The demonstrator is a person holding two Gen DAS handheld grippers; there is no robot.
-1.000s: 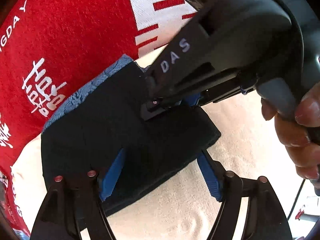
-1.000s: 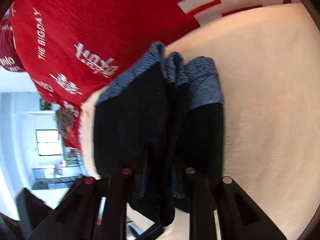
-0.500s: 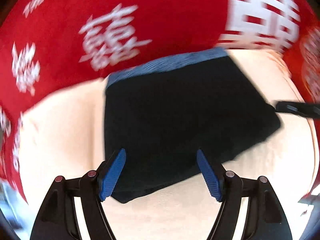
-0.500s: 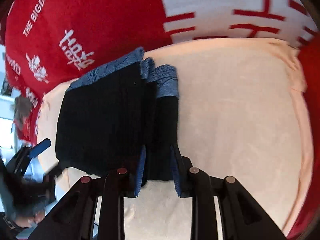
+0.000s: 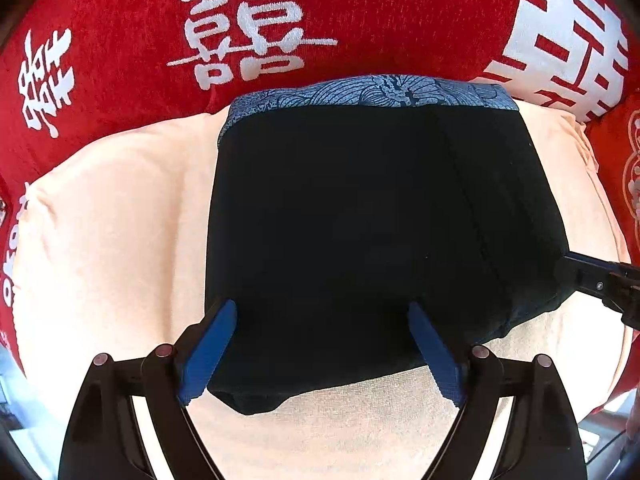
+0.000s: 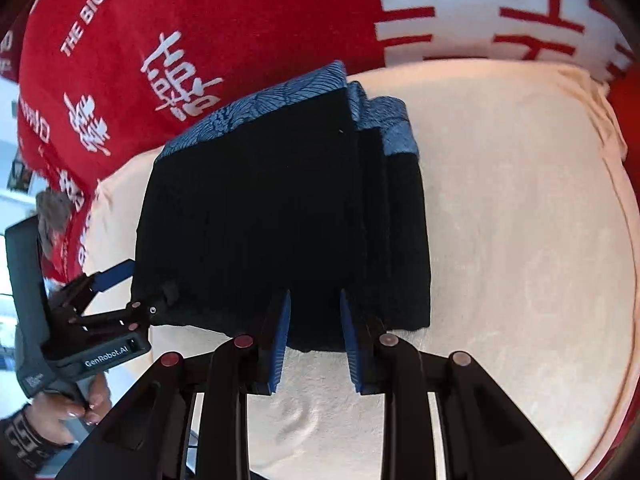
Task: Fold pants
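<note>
**Folded pants sit square while both grippers stand off the near edge**

Left wrist view: the left gripper [image 5: 322, 354] has its jaws spread wide and grips nothing. The black pants [image 5: 360, 232] lie ahead of and between the jaws, folded into a compact block on the cream towel [image 5: 104, 248], with the blue patterned waistband [image 5: 368, 92] on the far side, against the red blanket [image 5: 132, 32]. The near hem falls between the blue pads [image 5: 208, 354] — seemingly placed so the fold can be checked or pressed flat. The right gripper's tip enters at the right, by the pants' corner.

Right wrist view: the right gripper [image 6: 314, 340] has jaws only partly open, holding nothing; the near edge of the pants [image 6: 280, 216] sits just ahead of the gap. Stacked layers show to the right of the jaws, which suggests the folding is nearly done. The left gripper [image 6: 120, 292] lies at the pants' left corner — whether touching cannot be told.
</note>
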